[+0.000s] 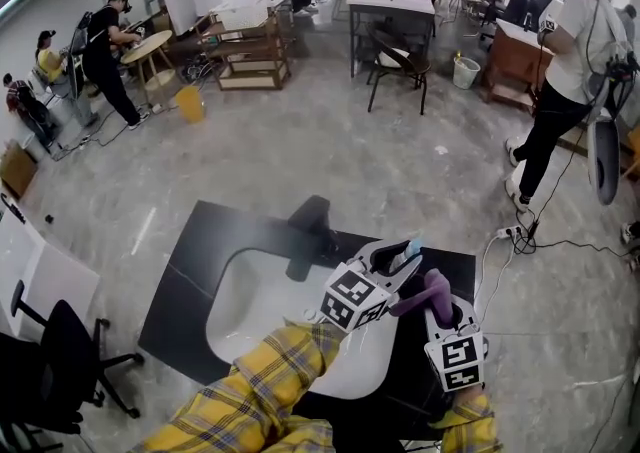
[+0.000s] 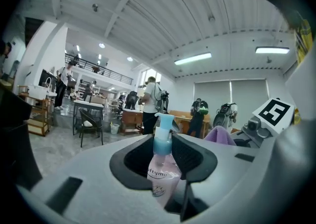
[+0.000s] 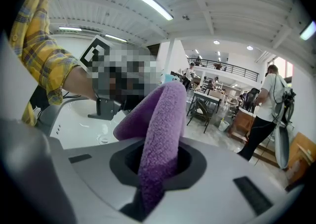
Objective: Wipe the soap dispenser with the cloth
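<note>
The soap dispenser, a clear pink bottle with a blue pump, stands upright between the jaws of my left gripper, which is shut on it. It hangs over the right part of the white sink. My right gripper is shut on a purple fleece cloth. The cloth's free end folds toward the left gripper and is just to the right of the bottle; I cannot tell if they touch. In the left gripper view the cloth shows behind the right jaw.
The sink sits in a black counter with a black faucet at its far side. A black office chair stands at the lower left. A power strip with cables lies on the floor at right, near a walking person.
</note>
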`<state>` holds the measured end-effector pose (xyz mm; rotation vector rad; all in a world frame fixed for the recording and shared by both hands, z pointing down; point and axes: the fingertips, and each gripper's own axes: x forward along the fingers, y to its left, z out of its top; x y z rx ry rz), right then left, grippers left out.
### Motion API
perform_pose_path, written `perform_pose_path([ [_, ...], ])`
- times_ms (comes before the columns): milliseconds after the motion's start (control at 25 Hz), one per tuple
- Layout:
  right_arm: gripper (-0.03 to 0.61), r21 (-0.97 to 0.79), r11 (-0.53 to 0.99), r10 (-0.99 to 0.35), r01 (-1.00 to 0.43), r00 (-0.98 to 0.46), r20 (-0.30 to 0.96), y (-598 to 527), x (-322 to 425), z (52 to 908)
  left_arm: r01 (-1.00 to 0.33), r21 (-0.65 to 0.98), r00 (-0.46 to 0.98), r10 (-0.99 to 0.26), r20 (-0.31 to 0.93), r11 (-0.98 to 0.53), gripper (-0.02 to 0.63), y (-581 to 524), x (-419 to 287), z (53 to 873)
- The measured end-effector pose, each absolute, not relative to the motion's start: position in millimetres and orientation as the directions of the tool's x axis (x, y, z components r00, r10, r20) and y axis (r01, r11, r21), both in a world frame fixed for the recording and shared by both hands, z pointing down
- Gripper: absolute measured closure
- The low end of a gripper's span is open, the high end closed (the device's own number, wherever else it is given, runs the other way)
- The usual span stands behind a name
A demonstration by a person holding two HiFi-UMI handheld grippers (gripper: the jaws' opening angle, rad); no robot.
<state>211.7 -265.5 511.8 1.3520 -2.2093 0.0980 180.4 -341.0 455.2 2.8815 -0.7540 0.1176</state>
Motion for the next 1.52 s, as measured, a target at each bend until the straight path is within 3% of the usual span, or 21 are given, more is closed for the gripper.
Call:
perform_pose_path([
  [680, 0.541, 0.197, 0.493, -0.805, -0.848, -0.358, 0.473, -258.2, 211.5, 506.8, -0.672, 0.143, 0.741, -0.656, 0.142, -0.727, 0.509, -341.2, 181.2, 456.3],
  [760, 0.541, 0.199, 0.49, -0.806, -0.848, -0.354, 0.474, -257.8, 213.6, 505.8, -0.649, 0.155, 0.761, -0.632, 0.148, -0.745, 0.509, -343.1, 181.7, 456.6],
  [920, 0.541, 0.2, 0.484, -0.808, -0.852, -0.348, 0.475, -254.8, 217.3, 504.4, -0.599, 0.157, 0.8, -0.581, 0.147, -0.785, 0.417, -344.1, 177.4, 452.6],
  [1040, 0.541, 0.202, 0.486, -0.808, -0.851, -0.349, 0.474, -254.3, 216.8, 501.9, -0.492, 0.099, 0.867, -0.477, 0.145, -0.865, 0.379, -337.0, 179.5, 446.1],
  [1280, 0.541, 0.207, 0.486, -0.81, -0.849, -0.348, 0.473, -250.9, 218.4, 499.0, -0.264, 0.123, 0.949, -0.235, 0.211, -0.957, 0.354, -330.2, 179.7, 451.9],
  [1520, 0.541, 0.197, 0.473, -0.813, -0.859, -0.339, 0.473, -247.9, 224.5, 498.7, -0.078, -0.02, 0.945, -0.081, 0.318, -0.997, 0.348, -318.0, 190.4, 451.1],
])
